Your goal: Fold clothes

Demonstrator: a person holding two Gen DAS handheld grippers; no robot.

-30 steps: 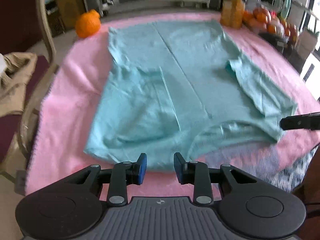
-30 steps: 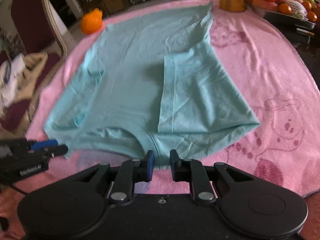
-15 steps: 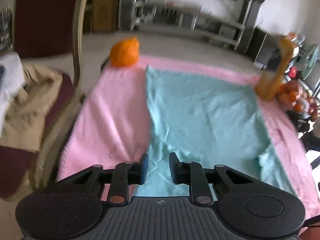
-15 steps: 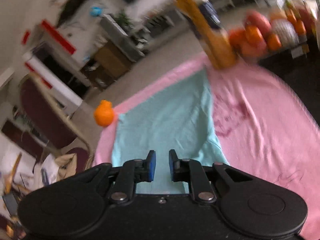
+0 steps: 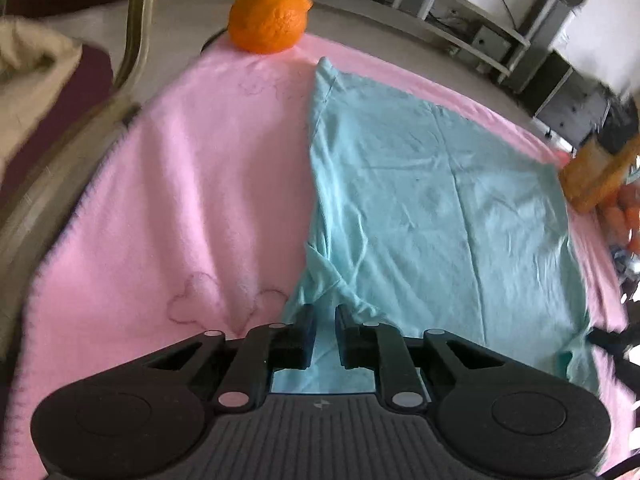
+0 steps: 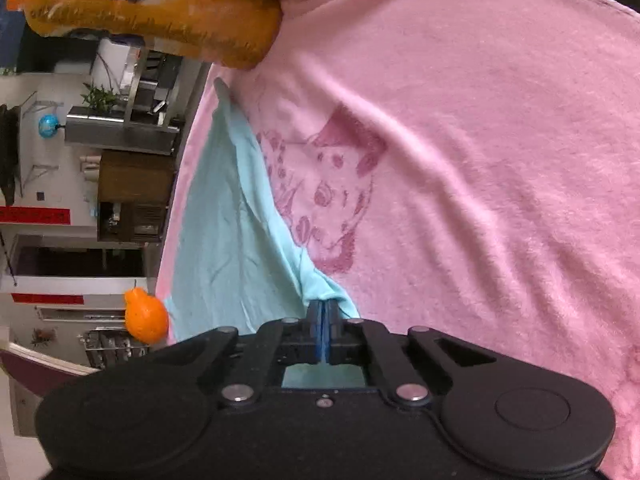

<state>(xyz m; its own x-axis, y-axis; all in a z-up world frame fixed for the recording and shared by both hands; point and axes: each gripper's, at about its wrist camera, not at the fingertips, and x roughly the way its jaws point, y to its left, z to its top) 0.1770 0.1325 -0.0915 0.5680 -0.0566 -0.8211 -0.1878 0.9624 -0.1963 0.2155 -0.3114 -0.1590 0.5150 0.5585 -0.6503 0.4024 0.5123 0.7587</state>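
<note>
A teal shirt lies spread on a pink blanket. My left gripper sits at the shirt's left edge. Folds of cloth run up into its fingertips and teal fabric fills the narrow gap. Its jaws are opening slightly, with the cloth still between them. In the right wrist view, which is rolled onto its side, my right gripper has its blue pads almost together. They pinch the right edge of the teal shirt, and the cloth stretches away from the tips over the pink blanket.
An orange fruit rests at the blanket's far left corner, and shows too as the orange fruit in the right wrist view. An orange bottle stands at the far right corner beside more fruit. A chair with beige cloth stands to the left.
Both grippers left the shirt's near edge and travelled forward over it with cloth in their jaws. The left jaws narrowed. The right view rolled onto its side.
</note>
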